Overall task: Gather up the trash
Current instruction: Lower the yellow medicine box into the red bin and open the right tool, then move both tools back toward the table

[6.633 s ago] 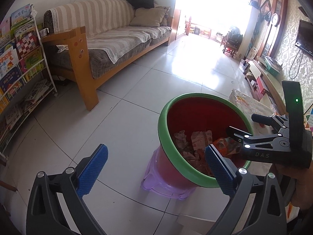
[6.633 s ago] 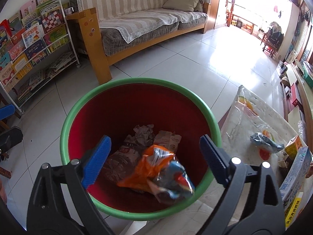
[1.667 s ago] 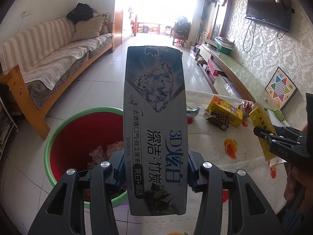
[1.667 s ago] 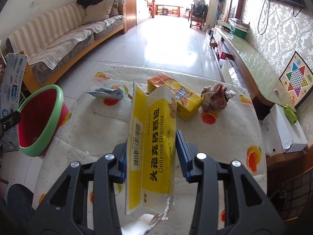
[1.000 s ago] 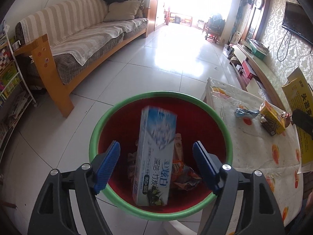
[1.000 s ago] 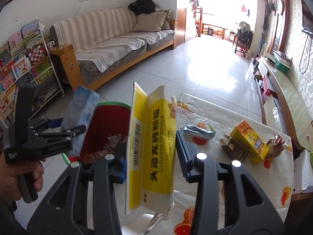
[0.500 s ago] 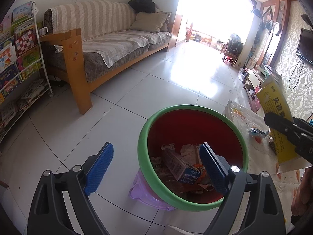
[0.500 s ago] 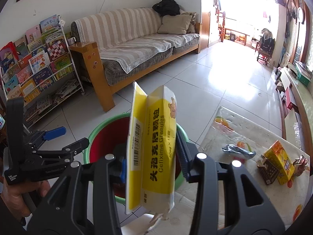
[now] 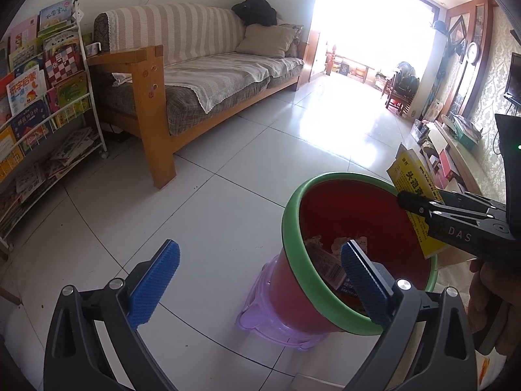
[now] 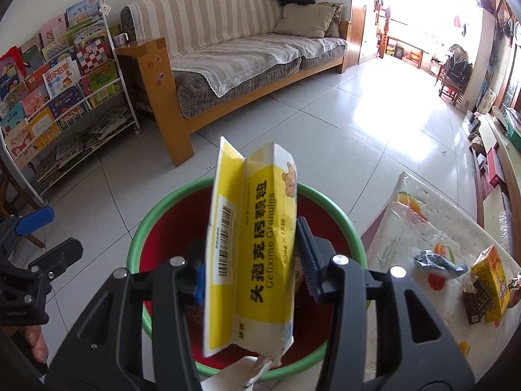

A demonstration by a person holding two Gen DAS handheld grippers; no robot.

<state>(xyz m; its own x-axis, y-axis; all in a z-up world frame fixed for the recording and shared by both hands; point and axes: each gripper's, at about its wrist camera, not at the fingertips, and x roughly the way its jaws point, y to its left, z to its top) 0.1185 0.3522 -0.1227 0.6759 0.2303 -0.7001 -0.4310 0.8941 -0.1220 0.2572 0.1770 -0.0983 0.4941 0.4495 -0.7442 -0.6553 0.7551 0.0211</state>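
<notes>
Left wrist view: my left gripper [image 9: 260, 280] is spread to its widest, the jaws having just been opening, with nothing between them. The risk here is a knock. The red bin with the green rim [image 9: 293, 260] sits tilted on a small purple stool [image 9: 260, 312], just beyond my right-hand pad. A careless swing from me could tip it off the stool and spill what is already inside. The right gripper [image 9: 410, 200] is also working over the far rim, so I could clip it if I cross over. The yellow medicine box [image 9: 413, 179] it carries stands ahead of me and to my right, above that far rim.

Right wrist view: the medicine box stands upright between my right jaws, which have just been opening. I cannot tell whether the pads still press on it. The bin mouth lies directly beyond and below the box. Its lower end looks to be over the near rim rather than the middle, so I judge it could catch the rim or drop short. Its loose flap might also snag on a pad as it goes. The left gripper [image 10: 50, 236] is well off to my left, clear of the drop. An orange carton [image 10: 491, 280] and a crumpled wrapper [image 10: 436, 262] wait on the table [image 10: 407, 228] to my right.
</notes>
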